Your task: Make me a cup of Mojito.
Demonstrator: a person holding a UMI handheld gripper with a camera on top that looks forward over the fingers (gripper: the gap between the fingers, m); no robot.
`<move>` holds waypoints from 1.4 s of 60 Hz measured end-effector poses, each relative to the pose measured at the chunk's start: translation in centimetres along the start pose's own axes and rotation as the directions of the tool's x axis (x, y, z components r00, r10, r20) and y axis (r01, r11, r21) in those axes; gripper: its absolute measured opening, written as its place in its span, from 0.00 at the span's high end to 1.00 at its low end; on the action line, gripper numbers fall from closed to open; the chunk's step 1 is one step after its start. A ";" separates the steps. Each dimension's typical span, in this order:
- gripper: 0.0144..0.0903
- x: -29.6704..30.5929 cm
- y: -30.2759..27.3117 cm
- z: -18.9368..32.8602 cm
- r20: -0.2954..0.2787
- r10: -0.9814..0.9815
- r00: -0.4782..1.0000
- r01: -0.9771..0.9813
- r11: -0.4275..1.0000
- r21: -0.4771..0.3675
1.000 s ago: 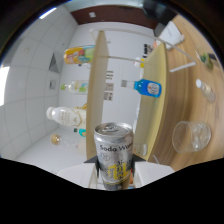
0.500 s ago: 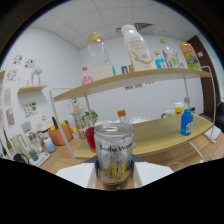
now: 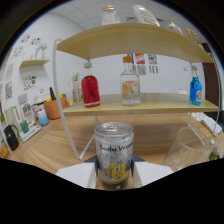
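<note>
Gripper view: the gripper (image 3: 114, 176) is clenched on a silver soda water can (image 3: 114, 152), with one pale finger (image 3: 75, 175) pressed to the can's left side and the other to its right side. The can stands upright between the fingers, its label reading "Soda Wa…" with a yellow patch below the lettering; its top rim and pull-tab are visible. The base of the can is hidden behind the fingers, so contact with the wooden table (image 3: 150, 137) cannot be determined. Just to the right of the can, near the right finger, stands an empty clear glass (image 3: 186, 150) on the table, apart from the can. Beyond the can is a two-tier wooden shelf (image 3: 145, 104) on a white frame. On the lower tier, from left to right, stand a red bottle (image 3: 90, 89), a clear bottle (image 3: 130, 85) with an orange label, and a blue bottle (image 3: 195, 89) well to the right. On the upper tier, two further bottles (image 3: 111, 12) are partly visible, their contents unclear. To the left of the shelf, on the table, stands an orange plant pot (image 3: 52, 106) with a small cup (image 3: 42, 116) beside it. A white wall (image 3: 30, 70) behind carries a small wall shelf and pinned pictures.
</note>
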 end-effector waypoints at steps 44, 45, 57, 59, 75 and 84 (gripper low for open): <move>0.06 -0.9 -2.8 -6.4 -0.102 -0.032 0.994 0.027 0.998 -0.056; 0.06 -1.0 -3.0 -6.9 -0.108 -0.034 0.994 0.028 0.998 -0.058; 0.06 -1.2 -4.4 -12.7 -0.164 -0.069 0.984 0.052 0.993 -0.107; 0.06 -1.0 -4.3 -13.5 -0.168 -0.074 0.983 0.055 0.992 -0.118; 0.06 3.7 -2.1 -18.6 -0.215 -0.051 0.975 0.001 0.975 -0.224; 0.06 6.8 -1.4 -19.8 -0.234 -0.037 0.971 -0.028 0.962 -0.271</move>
